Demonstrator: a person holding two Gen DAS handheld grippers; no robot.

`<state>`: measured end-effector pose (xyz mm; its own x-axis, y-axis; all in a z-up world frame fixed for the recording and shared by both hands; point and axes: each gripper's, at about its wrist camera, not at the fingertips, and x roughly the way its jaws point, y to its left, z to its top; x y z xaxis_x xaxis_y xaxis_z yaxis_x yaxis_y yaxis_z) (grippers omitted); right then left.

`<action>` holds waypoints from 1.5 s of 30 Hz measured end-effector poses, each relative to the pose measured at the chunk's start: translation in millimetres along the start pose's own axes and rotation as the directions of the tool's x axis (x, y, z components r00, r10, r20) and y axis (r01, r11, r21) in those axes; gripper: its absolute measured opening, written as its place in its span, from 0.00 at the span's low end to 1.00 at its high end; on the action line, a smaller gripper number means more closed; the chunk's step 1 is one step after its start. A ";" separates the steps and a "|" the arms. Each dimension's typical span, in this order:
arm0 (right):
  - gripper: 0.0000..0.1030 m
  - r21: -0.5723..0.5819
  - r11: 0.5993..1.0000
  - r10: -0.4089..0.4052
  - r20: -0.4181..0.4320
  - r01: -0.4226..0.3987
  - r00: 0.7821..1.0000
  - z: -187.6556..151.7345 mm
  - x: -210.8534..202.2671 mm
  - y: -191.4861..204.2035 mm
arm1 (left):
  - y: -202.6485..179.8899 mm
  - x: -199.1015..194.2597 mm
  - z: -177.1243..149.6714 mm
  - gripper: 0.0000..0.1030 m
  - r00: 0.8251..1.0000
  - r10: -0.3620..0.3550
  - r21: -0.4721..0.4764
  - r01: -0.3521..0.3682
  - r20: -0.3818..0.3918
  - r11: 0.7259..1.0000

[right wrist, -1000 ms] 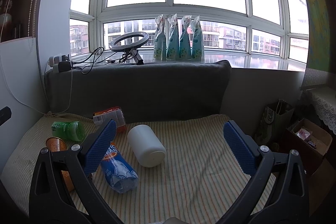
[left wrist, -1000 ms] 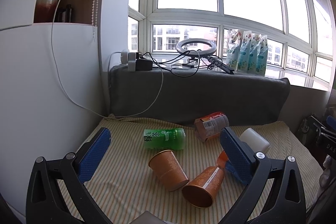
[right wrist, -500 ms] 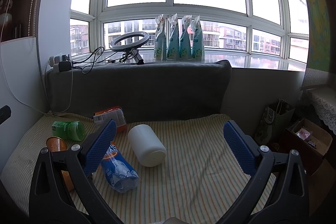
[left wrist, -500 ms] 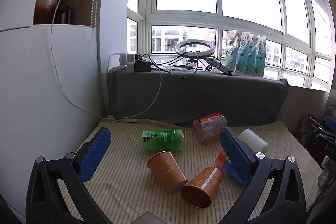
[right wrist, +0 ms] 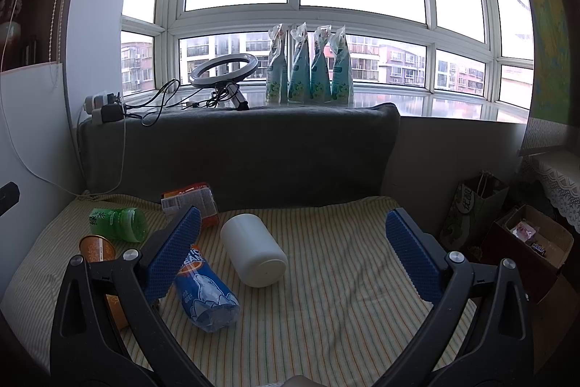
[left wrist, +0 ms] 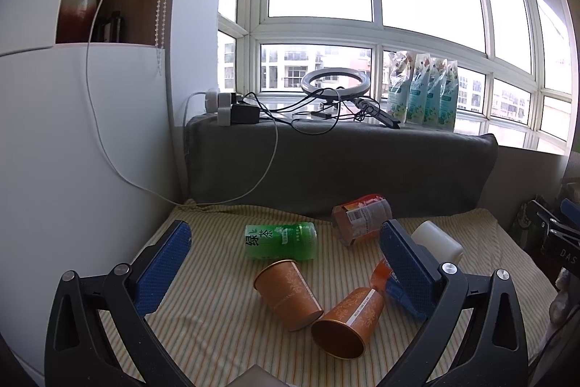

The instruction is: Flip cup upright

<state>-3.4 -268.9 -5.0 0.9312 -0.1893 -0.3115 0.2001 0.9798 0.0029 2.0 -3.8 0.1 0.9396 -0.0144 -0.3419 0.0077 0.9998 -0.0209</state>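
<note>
Left wrist view: left gripper [left wrist: 286,263] jaws wide apart, empty, above striped cloth [left wrist: 217,307]; two orange cups [left wrist: 290,292] on sides, touching, between fingers; right gripper [right wrist: 291,252] likewise spread, empty; advise closing across nearer cup wall mid-body, gentle squeeze, rotate rim upward.

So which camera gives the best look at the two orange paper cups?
The left wrist view: both orange paper cups lie tipped over, fully visible. The right wrist view shows only one rim; the rest hides behind the tongs.
</note>
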 end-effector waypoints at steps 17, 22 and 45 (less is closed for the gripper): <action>1.00 -0.007 1.000 0.019 -0.021 -0.019 1.000 -8.8 3.6 3.2 | -0.5 6.4 -1.9 1.00 1.000 -0.016 0.009 0.017 -0.017 1.000; 1.00 -0.003 0.999 0.038 -0.039 -0.038 0.999 -9.0 7.9 0.8 | -1.4 10.2 -6.3 1.00 0.999 -0.033 0.013 0.033 -0.035 0.999; 0.95 -0.021 0.992 0.125 -0.112 -0.128 0.986 -10.8 36.5 -3.2 | 15.6 35.2 -34.7 0.62 0.981 -0.104 -0.034 0.100 -0.164 0.994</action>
<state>26.6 -278.2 -26.7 0.9087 -0.0571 -0.4134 0.0729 0.9971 0.0224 23.3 10.7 -44.8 0.8650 -0.1209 -0.4871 0.0897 0.9922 -0.0870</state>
